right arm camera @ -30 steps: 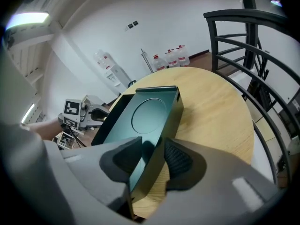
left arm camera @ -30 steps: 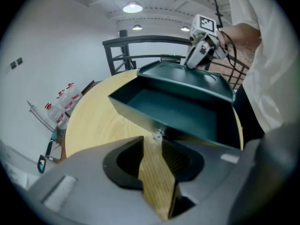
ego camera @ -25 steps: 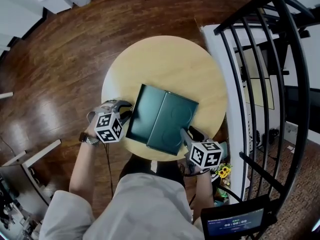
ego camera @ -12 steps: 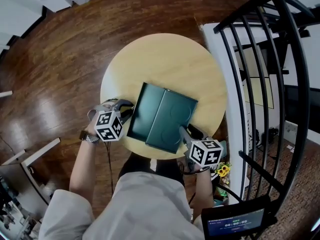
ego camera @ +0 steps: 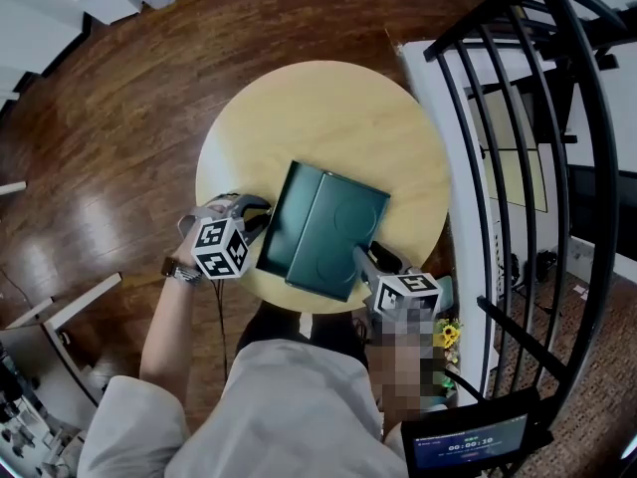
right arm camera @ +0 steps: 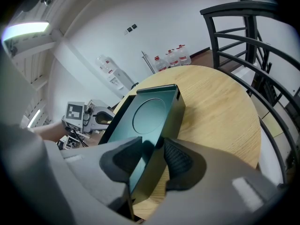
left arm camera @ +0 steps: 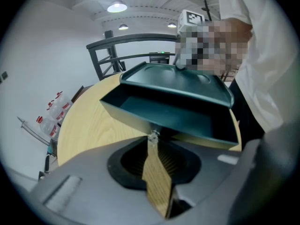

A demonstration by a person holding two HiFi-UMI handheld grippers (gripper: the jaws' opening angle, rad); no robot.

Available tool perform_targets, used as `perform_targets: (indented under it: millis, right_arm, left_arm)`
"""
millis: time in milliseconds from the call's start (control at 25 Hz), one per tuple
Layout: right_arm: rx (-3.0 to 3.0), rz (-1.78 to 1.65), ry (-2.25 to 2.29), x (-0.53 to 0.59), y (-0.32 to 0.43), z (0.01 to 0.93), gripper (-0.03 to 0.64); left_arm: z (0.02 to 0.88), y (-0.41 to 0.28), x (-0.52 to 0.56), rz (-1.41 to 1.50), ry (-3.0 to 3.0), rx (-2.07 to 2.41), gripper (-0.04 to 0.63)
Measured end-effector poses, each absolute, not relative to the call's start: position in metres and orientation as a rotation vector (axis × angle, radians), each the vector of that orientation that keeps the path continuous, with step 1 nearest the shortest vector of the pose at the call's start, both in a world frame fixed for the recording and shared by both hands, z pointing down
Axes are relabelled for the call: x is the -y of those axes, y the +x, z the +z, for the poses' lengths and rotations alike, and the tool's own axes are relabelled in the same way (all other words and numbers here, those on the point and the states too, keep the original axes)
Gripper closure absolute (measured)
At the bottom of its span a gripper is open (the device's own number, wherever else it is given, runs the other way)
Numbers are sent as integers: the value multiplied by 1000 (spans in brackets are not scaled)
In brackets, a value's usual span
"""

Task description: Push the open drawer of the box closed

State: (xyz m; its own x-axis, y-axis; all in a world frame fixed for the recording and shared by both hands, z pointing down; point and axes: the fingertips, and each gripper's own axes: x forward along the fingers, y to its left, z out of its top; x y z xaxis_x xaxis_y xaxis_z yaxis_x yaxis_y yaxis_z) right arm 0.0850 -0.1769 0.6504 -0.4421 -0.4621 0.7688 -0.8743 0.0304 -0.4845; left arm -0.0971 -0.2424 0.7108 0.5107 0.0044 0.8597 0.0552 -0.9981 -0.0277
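The dark green rectangular box (ego camera: pixel 343 229) rests on the round light-wood bench (ego camera: pixel 318 118), near the edge closest to the person. Its drawer (ego camera: pixel 283 229) is pulled out on the left side. The left gripper (ego camera: pixel 256 223) is at the drawer front. Its jaws have just been closing and pinch the small metal knob (left arm camera: pixel 153 135) at their tips. The right gripper (ego camera: pixel 364 258) is clamped across the box's near right edge, one pad on the top and one on the side wall.

Bare tabletop (ego camera: pixel 328 118) beyond box (ego camera: pixel 333 232), black railing (ego camera: pixel 488 16) close at right, open floor (ego camera: pixel 119 118) left
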Motion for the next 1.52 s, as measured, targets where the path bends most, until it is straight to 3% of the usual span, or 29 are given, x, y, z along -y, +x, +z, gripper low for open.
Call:
perform_targets:
  millis: [1520]
  right_arm:
    - [2038,1453,1191,180,75,652,449]
  left_arm:
    - [704,-50,213,-1549,-2712,112,518]
